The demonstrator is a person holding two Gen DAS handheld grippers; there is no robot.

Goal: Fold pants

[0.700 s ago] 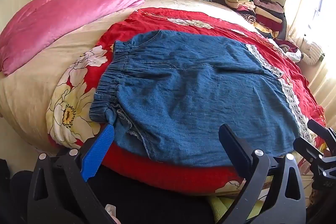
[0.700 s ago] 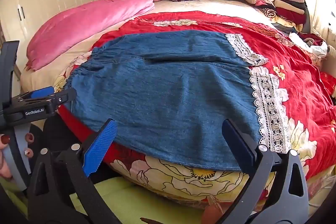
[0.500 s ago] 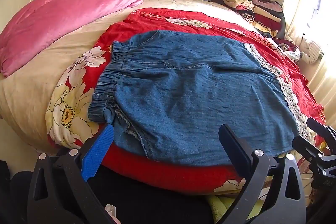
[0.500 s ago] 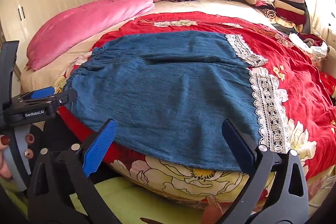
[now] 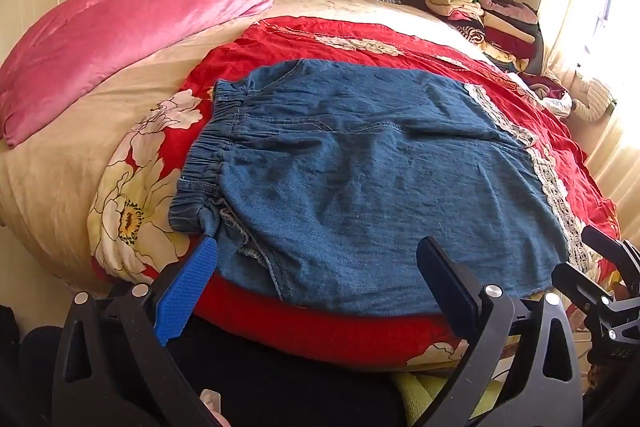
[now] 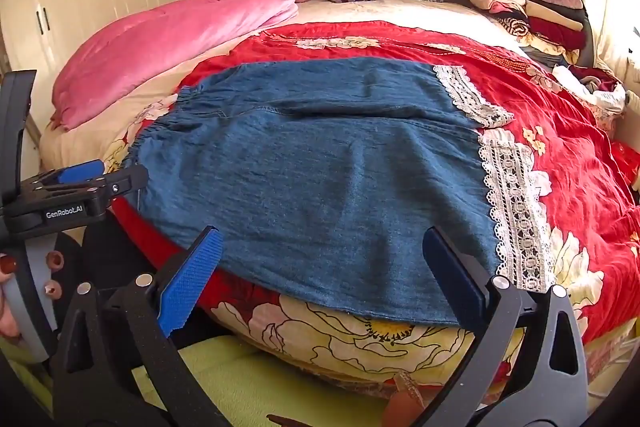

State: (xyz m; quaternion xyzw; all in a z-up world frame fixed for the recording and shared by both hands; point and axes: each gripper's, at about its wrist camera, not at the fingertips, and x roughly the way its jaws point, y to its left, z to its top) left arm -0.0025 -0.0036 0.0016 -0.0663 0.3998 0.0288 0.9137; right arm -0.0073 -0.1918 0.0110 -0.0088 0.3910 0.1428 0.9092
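pink quilt, satiny, bed's left edge | left tongs released, empty | pants, blue denim, elastic waist, lace hems, flat at bed's near edge on red floral bedspread | right tongs released, empty | folded clothes stack, far right corner

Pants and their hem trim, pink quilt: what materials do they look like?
Pants: soft, matte blue denim-like cotton, going by the visible weave and stitched seams.
Hem trim: white openwork lace.
Pink quilt: sheeny, velvet-like or satin, judging by highlights on its folds.
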